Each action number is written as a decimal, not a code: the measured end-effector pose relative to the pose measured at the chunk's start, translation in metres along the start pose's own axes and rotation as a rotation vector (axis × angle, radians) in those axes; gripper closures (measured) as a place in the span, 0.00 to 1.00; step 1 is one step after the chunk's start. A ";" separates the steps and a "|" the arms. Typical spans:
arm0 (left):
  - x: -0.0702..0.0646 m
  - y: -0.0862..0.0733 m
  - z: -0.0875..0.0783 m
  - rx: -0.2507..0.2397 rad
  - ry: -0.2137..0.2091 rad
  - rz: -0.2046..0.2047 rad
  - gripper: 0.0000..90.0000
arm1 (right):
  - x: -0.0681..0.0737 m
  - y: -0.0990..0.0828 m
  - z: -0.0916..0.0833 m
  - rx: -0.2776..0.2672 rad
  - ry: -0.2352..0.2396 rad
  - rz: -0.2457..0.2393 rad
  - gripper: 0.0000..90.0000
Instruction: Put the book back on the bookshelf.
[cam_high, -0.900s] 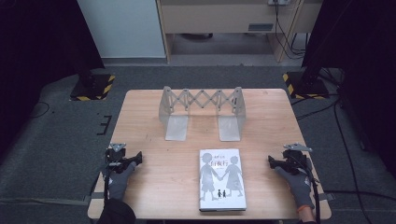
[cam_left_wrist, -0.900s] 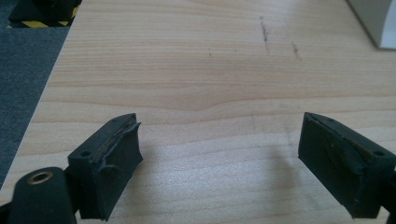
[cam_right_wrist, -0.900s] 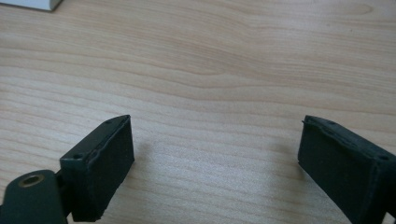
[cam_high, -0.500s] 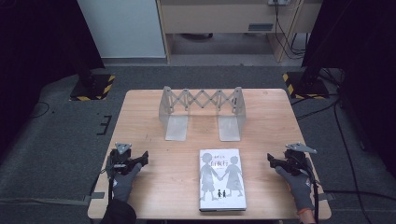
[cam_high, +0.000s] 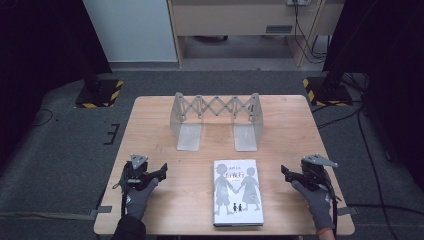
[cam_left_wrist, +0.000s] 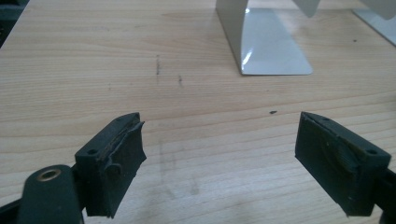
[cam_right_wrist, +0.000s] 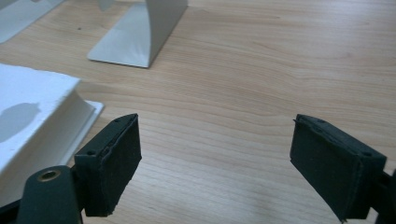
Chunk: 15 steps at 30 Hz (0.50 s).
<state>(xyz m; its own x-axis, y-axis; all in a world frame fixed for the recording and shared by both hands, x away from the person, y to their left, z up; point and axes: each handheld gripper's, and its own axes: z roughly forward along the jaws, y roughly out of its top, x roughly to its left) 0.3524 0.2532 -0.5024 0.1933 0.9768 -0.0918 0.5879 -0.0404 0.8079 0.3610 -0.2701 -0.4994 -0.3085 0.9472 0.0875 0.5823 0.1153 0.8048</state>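
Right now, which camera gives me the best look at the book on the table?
The high view: the book lies flat with its whole cover visible, between the left hand-held gripper and the right hand-held gripper. The right gripper view catches just a white corner of it at the left edge. The left gripper view looks toward the metal bookend instead.

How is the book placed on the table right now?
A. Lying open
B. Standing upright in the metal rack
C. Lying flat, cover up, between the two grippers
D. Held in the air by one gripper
C: the book lies flat and closed on the table, cover up, between the left gripper and right gripper.
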 end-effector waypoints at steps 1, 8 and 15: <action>-0.004 0.000 -0.001 -0.006 -0.017 0.001 0.17 | 0.002 0.001 0.000 0.001 0.010 -0.003 0.19; -0.020 0.000 -0.004 -0.018 -0.064 0.027 0.17 | 0.016 0.002 0.001 0.007 0.044 -0.029 0.20; -0.032 -0.001 -0.005 -0.020 -0.090 0.049 0.17 | 0.025 0.004 0.001 0.000 0.070 -0.035 0.21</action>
<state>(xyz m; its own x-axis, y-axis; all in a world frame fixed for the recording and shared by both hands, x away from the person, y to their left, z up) 0.3420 0.2230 -0.4974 0.2920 0.9508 -0.1031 0.5607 -0.0829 0.8239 0.3565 -0.2461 -0.4940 -0.3808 0.9193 0.0998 0.5699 0.1483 0.8082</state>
